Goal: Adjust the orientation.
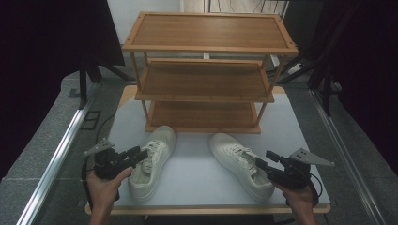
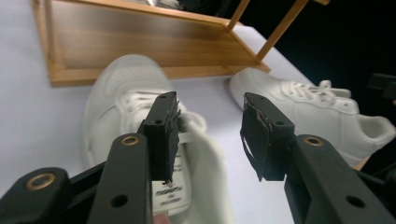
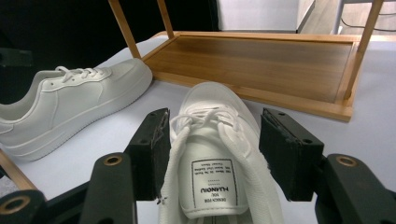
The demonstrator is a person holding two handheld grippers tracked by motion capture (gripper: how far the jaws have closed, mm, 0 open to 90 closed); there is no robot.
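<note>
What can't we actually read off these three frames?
- Left sneaker: heel cut off by the bottom edge of the left gripper view; left claw jaw covers part of the tongue label.
- Right sneaker: heel hidden behind the right claw in the high view.
- Shoe rack: upper shelves cut off in both gripper views.
- Tongue label: fine print too small.
</note>
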